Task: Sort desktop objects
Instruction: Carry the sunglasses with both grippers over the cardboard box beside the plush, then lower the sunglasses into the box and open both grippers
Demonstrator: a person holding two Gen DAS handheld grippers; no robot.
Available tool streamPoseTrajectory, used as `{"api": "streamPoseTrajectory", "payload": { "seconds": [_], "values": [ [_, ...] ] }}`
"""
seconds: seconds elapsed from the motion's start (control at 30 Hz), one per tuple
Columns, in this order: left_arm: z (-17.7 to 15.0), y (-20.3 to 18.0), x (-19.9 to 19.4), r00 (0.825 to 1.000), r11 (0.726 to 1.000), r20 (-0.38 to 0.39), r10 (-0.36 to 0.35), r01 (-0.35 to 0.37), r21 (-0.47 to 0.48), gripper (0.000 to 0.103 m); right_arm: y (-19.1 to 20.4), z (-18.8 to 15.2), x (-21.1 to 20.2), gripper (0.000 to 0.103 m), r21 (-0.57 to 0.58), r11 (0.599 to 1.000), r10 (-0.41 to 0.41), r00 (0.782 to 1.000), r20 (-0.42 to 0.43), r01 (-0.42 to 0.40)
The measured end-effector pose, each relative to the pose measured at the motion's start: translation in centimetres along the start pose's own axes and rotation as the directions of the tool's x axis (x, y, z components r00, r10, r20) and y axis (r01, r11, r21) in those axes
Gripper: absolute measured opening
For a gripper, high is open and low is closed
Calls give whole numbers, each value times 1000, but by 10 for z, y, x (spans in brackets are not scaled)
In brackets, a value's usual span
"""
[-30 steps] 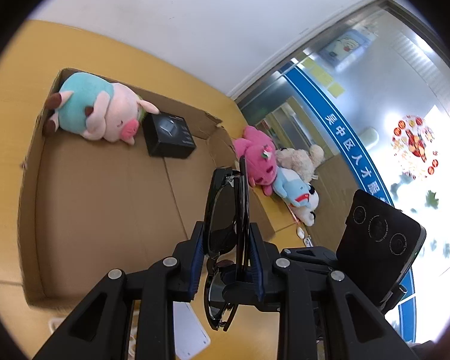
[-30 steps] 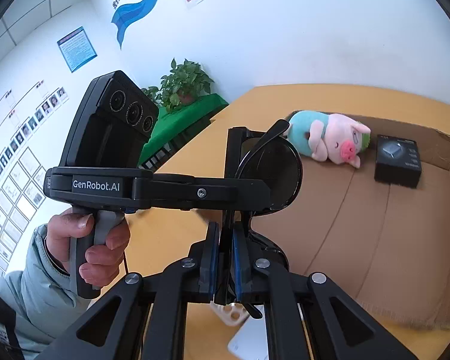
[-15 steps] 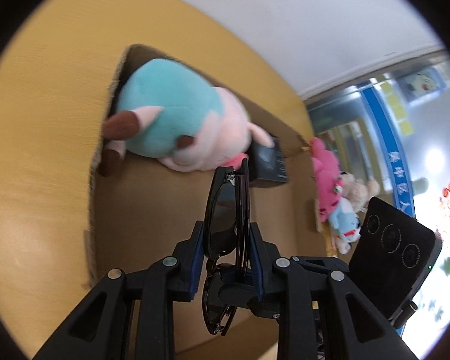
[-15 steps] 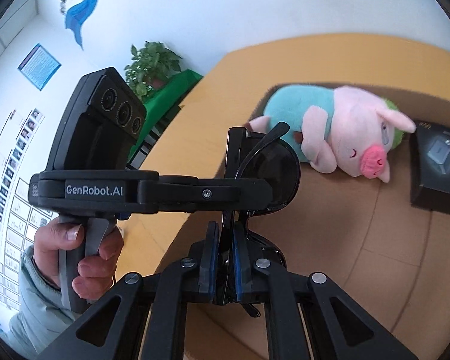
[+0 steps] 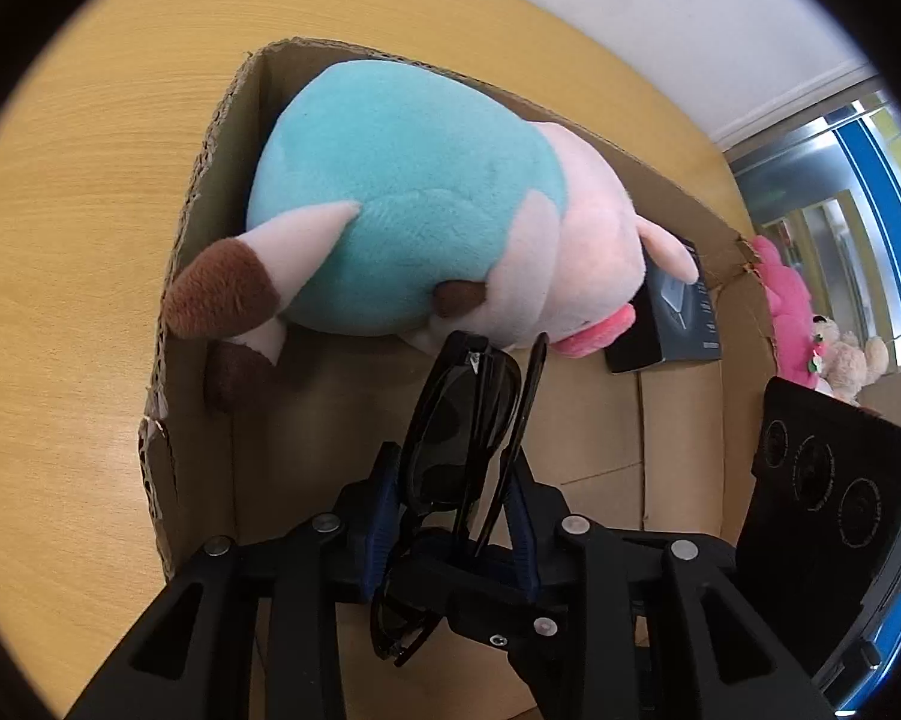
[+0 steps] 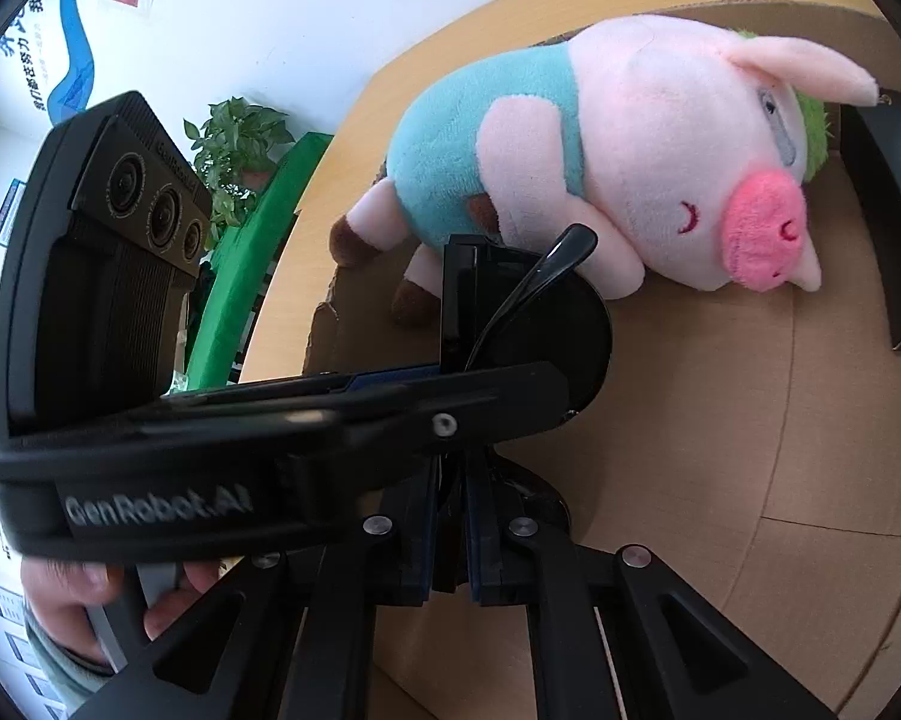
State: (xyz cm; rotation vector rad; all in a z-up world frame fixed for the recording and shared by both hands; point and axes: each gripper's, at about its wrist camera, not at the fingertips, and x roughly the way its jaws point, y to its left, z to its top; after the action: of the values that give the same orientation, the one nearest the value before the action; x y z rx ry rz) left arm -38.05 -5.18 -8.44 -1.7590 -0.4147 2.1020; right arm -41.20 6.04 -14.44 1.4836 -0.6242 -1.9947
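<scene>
The cardboard box [image 5: 204, 228] is the reference landmark; it rests on the wooden table [image 5: 72, 240], which shows bare around its left wall and far rim. Inside, the plush pig [image 5: 414, 222] lies along the far wall, with the black carton [image 5: 672, 324] just beside its snout; the box floor nearer the grippers is open cardboard. The black sunglasses [image 5: 456, 450] hang above that floor, just in front of the pig. The left gripper [image 5: 450, 522] has the folded frame between its jaws, which are opening. The right gripper [image 6: 450, 534] is clamped tight on the sunglasses.
</scene>
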Motion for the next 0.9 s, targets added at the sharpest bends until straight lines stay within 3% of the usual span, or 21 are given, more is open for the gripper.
{"api": "streamPoseTrajectory", "payload": {
  "seconds": [0.2,0.37,0.63,0.9],
  "values": [
    [2,0,-13,999,999,12,31,-31,17,33,0,1,7,6,32,999,9,1000,-2,-9],
    [1,-1,-46,992,995,93,84,-88,39,33,1,-4,18,6,46,999,12,1000,-18,-11],
    [-12,25,-89,982,998,177,64,-68,17,33,-9,-2,32,6,87,996,17,999,-33,-14],
    [-25,24,-90,982,999,183,43,-45,7,33,-18,2,45,6,161,985,64,997,-40,-57]
  ]
}}
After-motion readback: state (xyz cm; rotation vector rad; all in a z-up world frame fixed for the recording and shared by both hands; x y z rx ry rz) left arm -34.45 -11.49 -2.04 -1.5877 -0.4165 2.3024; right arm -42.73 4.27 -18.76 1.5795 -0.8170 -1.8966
